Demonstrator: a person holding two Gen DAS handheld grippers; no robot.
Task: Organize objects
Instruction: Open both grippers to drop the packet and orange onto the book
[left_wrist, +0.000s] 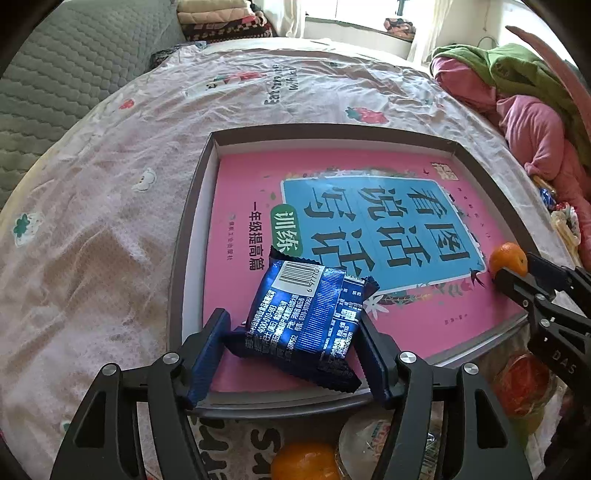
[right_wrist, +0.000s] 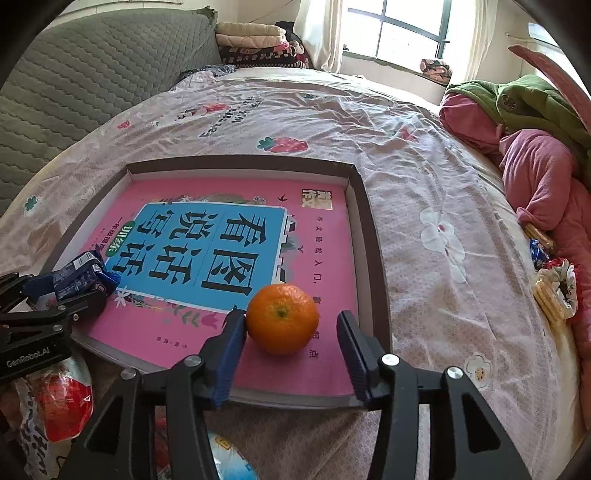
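Right wrist view: bed (right_wrist: 424, 155), tray (right_wrist: 373, 258); right jaws open around orange (right_wrist: 282, 319), left jaws loosely around packet (left_wrist: 306, 317).

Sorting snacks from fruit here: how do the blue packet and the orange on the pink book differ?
The blue packet is a flat, crinkled foil wrapper with a barcode; the orange is round and plain. The packet sits by the box's left side between the left gripper's fingers, the orange by its right side between the right gripper's. Both rest on the pink book.

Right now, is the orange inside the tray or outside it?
Inside: the orange rests on the pink book within the tray walls.
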